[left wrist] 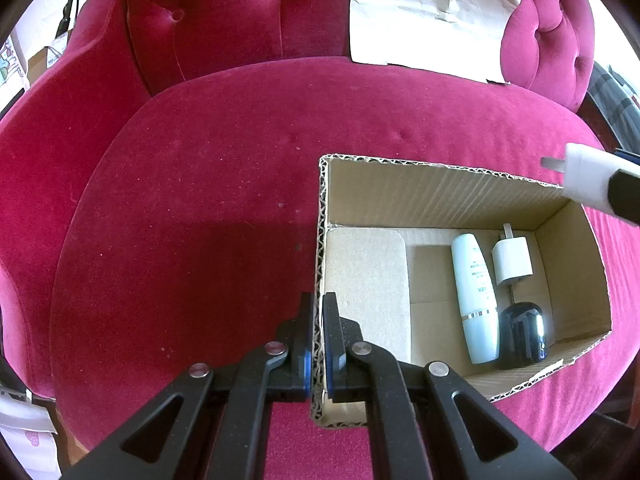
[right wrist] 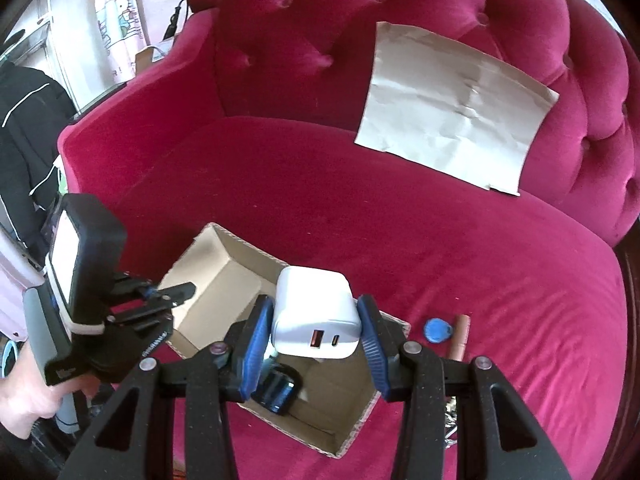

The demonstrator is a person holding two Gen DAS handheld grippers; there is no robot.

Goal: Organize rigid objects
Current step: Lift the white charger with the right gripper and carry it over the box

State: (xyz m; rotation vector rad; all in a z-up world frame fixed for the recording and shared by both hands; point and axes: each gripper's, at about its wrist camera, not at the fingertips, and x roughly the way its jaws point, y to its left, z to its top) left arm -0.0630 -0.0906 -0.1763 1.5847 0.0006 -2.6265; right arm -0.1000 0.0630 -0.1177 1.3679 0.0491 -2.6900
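Observation:
An open cardboard box (left wrist: pixel 440 196) sits on the red sofa seat. My left gripper (left wrist: pixel 319 308) is shut on its left wall, one finger inside and one outside. Inside lie a beige pad (left wrist: pixel 366 292), a pale blue bottle (left wrist: pixel 476 300), a small white plug (left wrist: pixel 513 262) and a glossy black object (left wrist: pixel 522 336). My right gripper (right wrist: pixel 316 320) is shut on a white USB charger (right wrist: pixel 314 314), ports facing the camera, held in the air over the box (right wrist: pixel 216 276). In the left wrist view this charger (left wrist: pixel 584 180) shows above the box's far right corner.
A blue key fob (right wrist: pixel 436 330) and a brown tube (right wrist: pixel 460 336) lie on the seat right of the box. A creased paper sheet (right wrist: pixel 452 108) leans on the tufted backrest. A person's hand (right wrist: pixel 24 396) holds the left gripper (right wrist: pixel 176 294). Dark clothing hangs at the far left.

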